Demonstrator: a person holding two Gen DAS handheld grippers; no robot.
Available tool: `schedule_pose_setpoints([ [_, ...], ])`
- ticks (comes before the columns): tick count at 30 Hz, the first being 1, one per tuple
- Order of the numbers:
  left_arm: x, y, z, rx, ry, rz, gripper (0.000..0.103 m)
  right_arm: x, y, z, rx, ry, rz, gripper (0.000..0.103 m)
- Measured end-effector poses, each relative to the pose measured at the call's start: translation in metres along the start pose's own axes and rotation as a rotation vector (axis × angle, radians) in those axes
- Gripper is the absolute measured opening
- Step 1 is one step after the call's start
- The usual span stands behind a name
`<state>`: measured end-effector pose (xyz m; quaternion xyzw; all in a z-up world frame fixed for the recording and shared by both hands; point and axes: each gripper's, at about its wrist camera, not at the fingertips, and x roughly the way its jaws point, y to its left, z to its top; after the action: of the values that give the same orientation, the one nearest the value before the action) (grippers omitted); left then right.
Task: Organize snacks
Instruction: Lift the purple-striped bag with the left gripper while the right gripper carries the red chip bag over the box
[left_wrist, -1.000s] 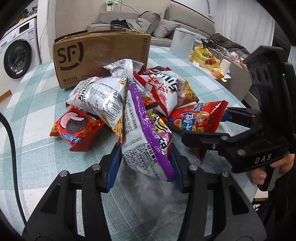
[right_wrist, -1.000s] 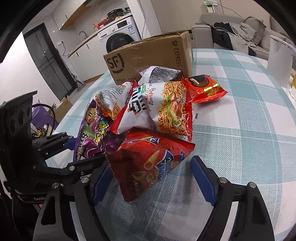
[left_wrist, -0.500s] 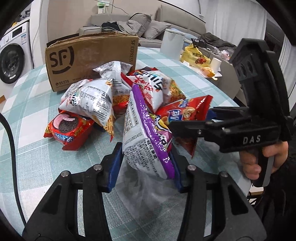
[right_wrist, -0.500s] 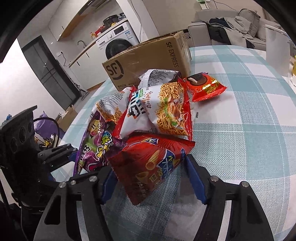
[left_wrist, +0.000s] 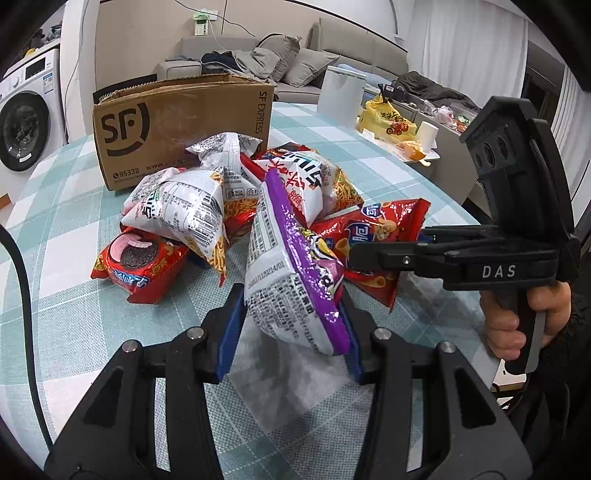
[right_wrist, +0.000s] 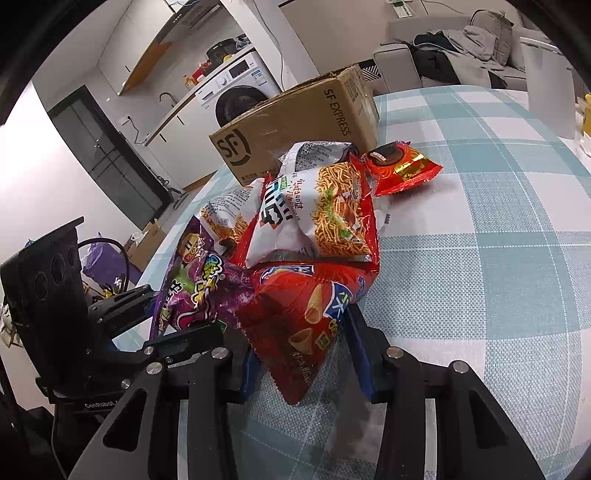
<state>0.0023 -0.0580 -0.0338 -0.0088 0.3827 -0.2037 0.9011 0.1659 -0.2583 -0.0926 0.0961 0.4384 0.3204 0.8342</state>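
Snacks: a heap of bags lies on the checked desk (left_wrist: 55, 229), ahead of both hand-held grippers and in front of a cardboard box (left_wrist: 181, 125).
Purple bag (left_wrist: 295, 273): it stands on edge between the pads of the left hand-held gripper (left_wrist: 291, 328); its long axis runs away from the gripper toward the box, the near end raised off the cloth, the printed white back facing that gripper's left.
Left hand-held gripper state: clamped on the purple bag, both blue pads pressing its sides.
Red cone-snack bag (right_wrist: 306, 317): it sits between the pads of the right hand-held gripper (right_wrist: 303, 354); one corner points down and toward the camera, the long axis slants up and away toward the heap.
Right hand-held gripper state: its jaws have just been closing, and the pads press the red cone-snack bag, gripping it.
Right hand-held gripper from the left view: it reaches in level from the right, its fingers (left_wrist: 380, 258) at the red bag, a hand (left_wrist: 517, 321) round its handle.
Noodle bag (right_wrist: 314, 218): just beyond the red cone-snack bag, resting on it, face up.
Red cookie pack (left_wrist: 140, 262): ahead and left of the left gripper, flat on the cloth, at the heap's edge.
Small red pack (right_wrist: 402, 168): far ahead and right of the right gripper, near the box corner.
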Motion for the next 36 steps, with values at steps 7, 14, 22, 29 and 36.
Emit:
schedule_pose_setpoints([
  [7,-0.011,-0.002,0.002,0.013,-0.038,-0.009,0.044,-0.014,0.001,-0.006,-0.010,-0.028,0.026,0.040],
  [14,-0.026,-0.007,0.004,0.015,-0.074,-0.012,0.044,-0.032,0.007,-0.012,-0.027,-0.075,0.045,0.039],
  [22,-0.052,-0.008,0.012,0.007,-0.151,0.025,0.043,-0.056,0.020,-0.007,-0.066,-0.168,0.068,0.039],
  [29,-0.067,-0.003,0.017,-0.004,-0.190,0.041,0.043,-0.063,0.030,0.004,-0.091,-0.206,0.076,0.039],
  [36,-0.081,0.002,0.026,-0.034,-0.238,0.069,0.043,-0.066,0.037,0.012,-0.103,-0.233,0.074,0.039],
])
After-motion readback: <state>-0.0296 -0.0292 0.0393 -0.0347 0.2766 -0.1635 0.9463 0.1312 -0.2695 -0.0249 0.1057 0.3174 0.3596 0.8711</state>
